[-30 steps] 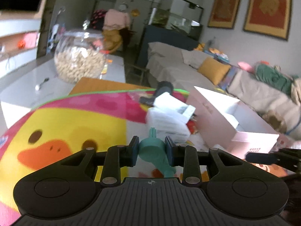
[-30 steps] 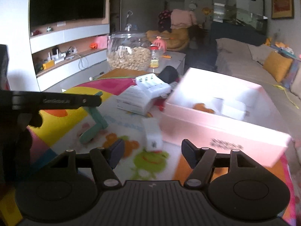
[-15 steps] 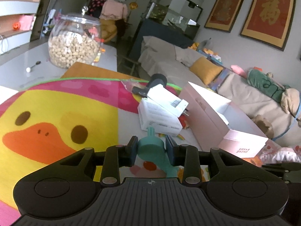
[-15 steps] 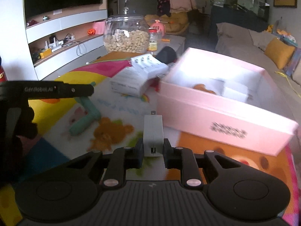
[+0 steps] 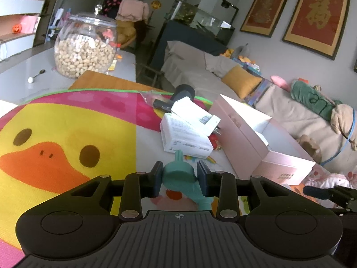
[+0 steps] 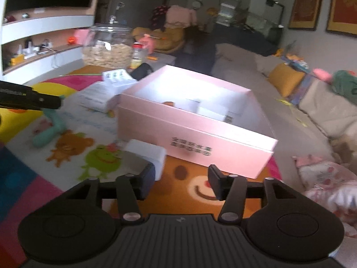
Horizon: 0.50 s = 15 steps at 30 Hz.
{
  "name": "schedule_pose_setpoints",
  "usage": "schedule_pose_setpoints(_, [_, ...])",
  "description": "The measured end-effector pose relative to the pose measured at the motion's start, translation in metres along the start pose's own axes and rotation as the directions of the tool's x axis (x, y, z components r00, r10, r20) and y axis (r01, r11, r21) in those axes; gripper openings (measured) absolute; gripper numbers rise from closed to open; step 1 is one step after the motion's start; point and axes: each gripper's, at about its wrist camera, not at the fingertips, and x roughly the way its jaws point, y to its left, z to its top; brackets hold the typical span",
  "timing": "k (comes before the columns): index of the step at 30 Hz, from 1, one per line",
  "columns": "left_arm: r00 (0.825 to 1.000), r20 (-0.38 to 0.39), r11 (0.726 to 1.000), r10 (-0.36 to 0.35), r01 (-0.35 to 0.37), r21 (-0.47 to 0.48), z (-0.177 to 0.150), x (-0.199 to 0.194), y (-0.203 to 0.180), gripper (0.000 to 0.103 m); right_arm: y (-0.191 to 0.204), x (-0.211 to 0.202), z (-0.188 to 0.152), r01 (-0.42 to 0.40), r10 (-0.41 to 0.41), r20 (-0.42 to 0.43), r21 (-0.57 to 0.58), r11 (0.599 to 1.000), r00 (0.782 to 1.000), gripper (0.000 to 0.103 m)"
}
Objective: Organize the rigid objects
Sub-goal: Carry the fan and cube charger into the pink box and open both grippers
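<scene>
My left gripper (image 5: 179, 175) is shut on a teal plastic piece (image 5: 178, 169), which rests low over the colourful play mat (image 5: 67, 116); in the right wrist view that teal piece (image 6: 48, 131) shows at the left under the left gripper's dark finger. My right gripper (image 6: 181, 183) has its jaws opening with nothing between them. A white charger block (image 6: 146, 156) lies on the mat just beyond its left finger. The open pink box (image 6: 196, 129) stands right ahead, with a few small items inside.
Stacked white boxes (image 5: 185, 138) and a dark round object (image 5: 183, 91) lie left of the pink box (image 5: 245, 143). A big glass jar of nuts (image 5: 84, 51) stands at the table's far end. A sofa with cushions (image 5: 241, 80) runs along the right.
The right gripper shut on the white charger block, then let it go and swung right; the block now lies beside its left finger. The left gripper keeps its hold on the teal piece.
</scene>
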Motion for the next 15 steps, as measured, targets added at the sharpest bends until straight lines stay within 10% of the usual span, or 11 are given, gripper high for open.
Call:
schedule_pose_setpoints(7, [1.000, -0.001, 1.000, -0.002, 0.002, 0.000, -0.001, 0.000, 0.000, 0.037, -0.007, 0.000, 0.000, -0.208, 0.217, -0.034, 0.170, 0.963, 0.976, 0.068])
schedule_pose_setpoints(15, [1.000, 0.002, 1.000, -0.003, 0.003, 0.008, -0.001, 0.001, -0.001, 0.037, 0.002, 0.031, 0.017, -0.195, 0.212, -0.056, 0.217, 0.956, 0.976, 0.068])
